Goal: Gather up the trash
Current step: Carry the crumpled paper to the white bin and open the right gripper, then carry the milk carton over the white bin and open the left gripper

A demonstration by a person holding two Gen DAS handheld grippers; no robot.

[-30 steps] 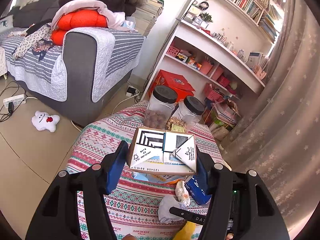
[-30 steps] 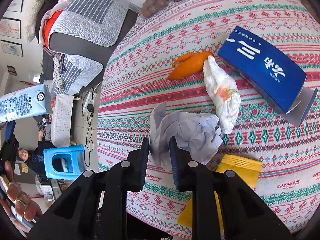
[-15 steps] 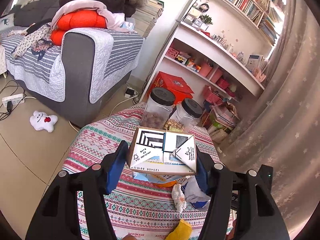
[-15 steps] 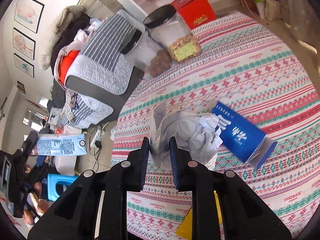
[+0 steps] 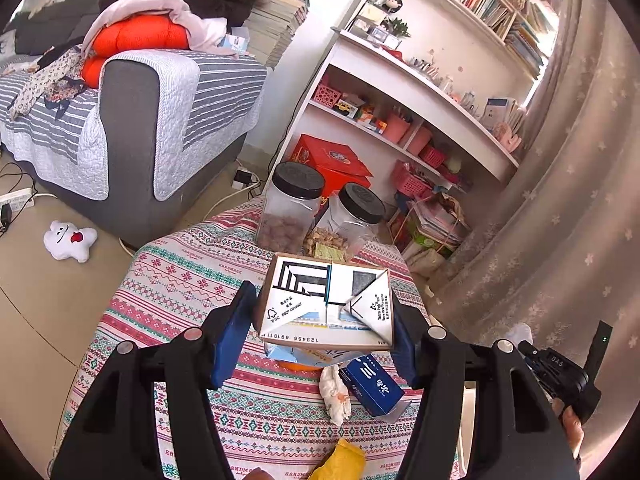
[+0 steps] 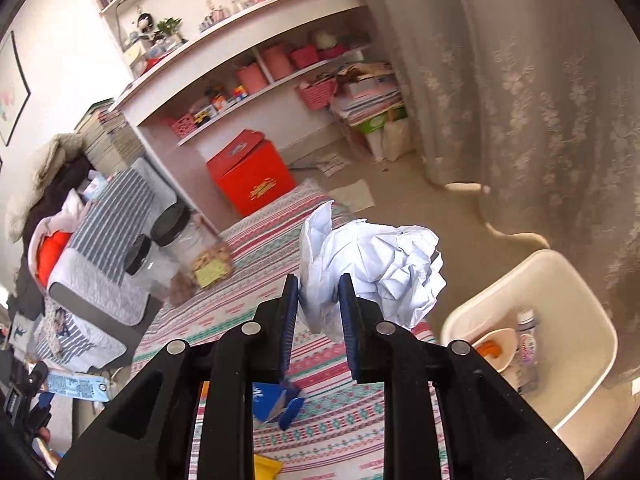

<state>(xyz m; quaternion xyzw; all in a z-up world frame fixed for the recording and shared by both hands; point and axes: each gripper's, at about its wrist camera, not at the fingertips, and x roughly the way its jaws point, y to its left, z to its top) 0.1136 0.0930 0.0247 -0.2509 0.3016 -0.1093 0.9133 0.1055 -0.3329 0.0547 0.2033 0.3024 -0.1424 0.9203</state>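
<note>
Our left gripper (image 5: 324, 320) clamps a drink carton (image 5: 326, 306) end-on between its blue pads. Below it on the patterned tablecloth (image 5: 180, 280) lie a blue box (image 5: 374, 386) and a tissue (image 5: 335, 394). Our right gripper (image 6: 318, 312) pinches crumpled white paper (image 6: 376, 268), with a white bin (image 6: 568, 360) to its lower right.

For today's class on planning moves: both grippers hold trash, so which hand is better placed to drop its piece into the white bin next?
Right. The right gripper holds the crumpled paper close to the white bin, while the left gripper holds its carton over the table.
</note>
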